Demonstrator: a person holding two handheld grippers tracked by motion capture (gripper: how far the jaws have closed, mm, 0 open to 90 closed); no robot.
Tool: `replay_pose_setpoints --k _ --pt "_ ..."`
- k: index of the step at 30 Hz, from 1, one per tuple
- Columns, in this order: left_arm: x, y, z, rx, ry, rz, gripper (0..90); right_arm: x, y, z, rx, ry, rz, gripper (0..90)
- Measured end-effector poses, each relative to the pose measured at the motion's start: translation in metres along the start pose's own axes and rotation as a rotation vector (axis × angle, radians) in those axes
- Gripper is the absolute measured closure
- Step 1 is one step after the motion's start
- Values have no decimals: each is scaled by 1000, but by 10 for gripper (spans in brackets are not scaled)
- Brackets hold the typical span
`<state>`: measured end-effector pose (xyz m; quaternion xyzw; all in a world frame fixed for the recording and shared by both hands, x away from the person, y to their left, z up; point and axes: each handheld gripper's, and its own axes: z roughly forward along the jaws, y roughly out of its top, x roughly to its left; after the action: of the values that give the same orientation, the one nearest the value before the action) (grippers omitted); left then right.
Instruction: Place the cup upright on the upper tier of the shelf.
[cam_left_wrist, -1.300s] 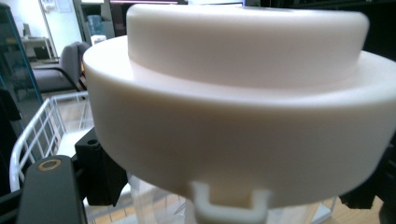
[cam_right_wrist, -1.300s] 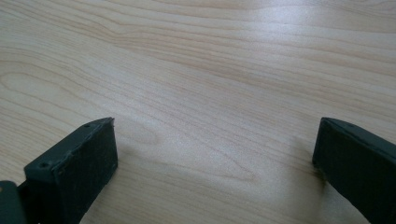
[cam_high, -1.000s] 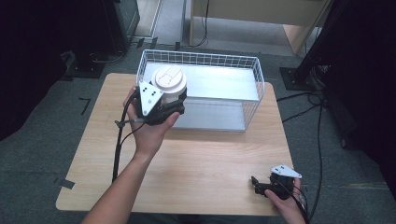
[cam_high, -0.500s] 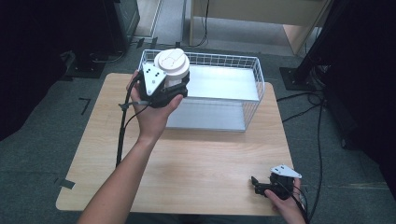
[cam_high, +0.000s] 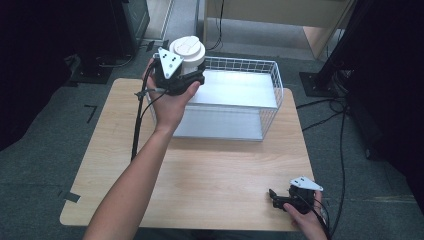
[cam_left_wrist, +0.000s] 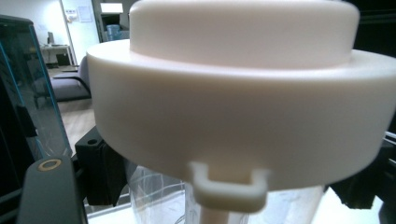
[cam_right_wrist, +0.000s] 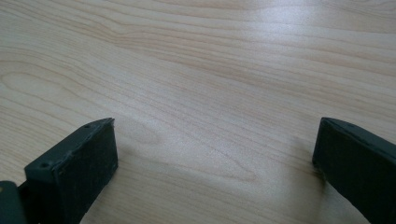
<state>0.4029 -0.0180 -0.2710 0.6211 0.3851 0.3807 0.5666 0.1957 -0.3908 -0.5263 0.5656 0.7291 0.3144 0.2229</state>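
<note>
No legible text, labels, brands or numbers. Faint marking on the white lid of the jar, too small to read. Papers on the far wall, left of the lid, are blurred.

Black claw, grey three-cornered plate, trailing black cable, bare forearms

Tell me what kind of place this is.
Probably an office or lab workspace: a plain wooden table on grey carpet, cables trailing across the floor, and a desk and chair in the background of the left gripper view.
</note>
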Motion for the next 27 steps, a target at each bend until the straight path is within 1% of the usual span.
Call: replay_pose_setpoints --k 5,6,7,9,10,11,12,13,14,16,17,20,21,22,23,24,25,26,27 --pt "2 0 14 14 9 -1 160 0 0 0 0 0 0 0" --pt "3 -1 19 21 16 -1 160 0 0 0 -1 1 0 0" --pt "3 -1 19 21 16 -1 160 0 0 0 -1 1 0 0" --pt "4 -3 25 30 27 1 159 0 0 0 -1 3 2 0" --pt "6 -5 28 31 29 -5 160 -1 0 0 -2 4 1 0" --pt "7 -6 28 28 28 -13 159 0 0 0 0 4 -2 0" --pt "7 -6 28 28 28 -13 159 0 0 0 0 4 -2 0" --pt "8 -6 29 26 27 -28 159 0 0 0 0 2 -4 0" --pt "9 -6 30 26 24 -33 159 0 0 0 0 3 -4 0" --pt "10 -8 30 20 17 -32 158 0 0 0 0 4 -5 0" --pt "11 -8 31 20 17 -24 157 0 0 0 0 4 -5 0" --pt "14 -9 30 31 15 -20 154 0 0 0 -1 4 -4 0" --pt "14 -8 29 34 20 -12 154 0 0 0 -1 4 -4 0" --pt "14 -8 29 37 22 -2 136 0 0 0 0 4 -5 0" --pt "13 -8 28 40 26 6 136 0 0 0 0 4 -5 0" --pt "13 -8 28 45 32 8 114 0 0 0 -1 4 -5 0" --pt "13 -8 28 47 27 3 96 0 0 0 0 4 -6 0" --pt "12 -7 27 54 33 -3 55 0 0 0 0 3 -5 0" --pt "12 -7 27 54 33 -3 38 0 0 0 0 3 -5 0"
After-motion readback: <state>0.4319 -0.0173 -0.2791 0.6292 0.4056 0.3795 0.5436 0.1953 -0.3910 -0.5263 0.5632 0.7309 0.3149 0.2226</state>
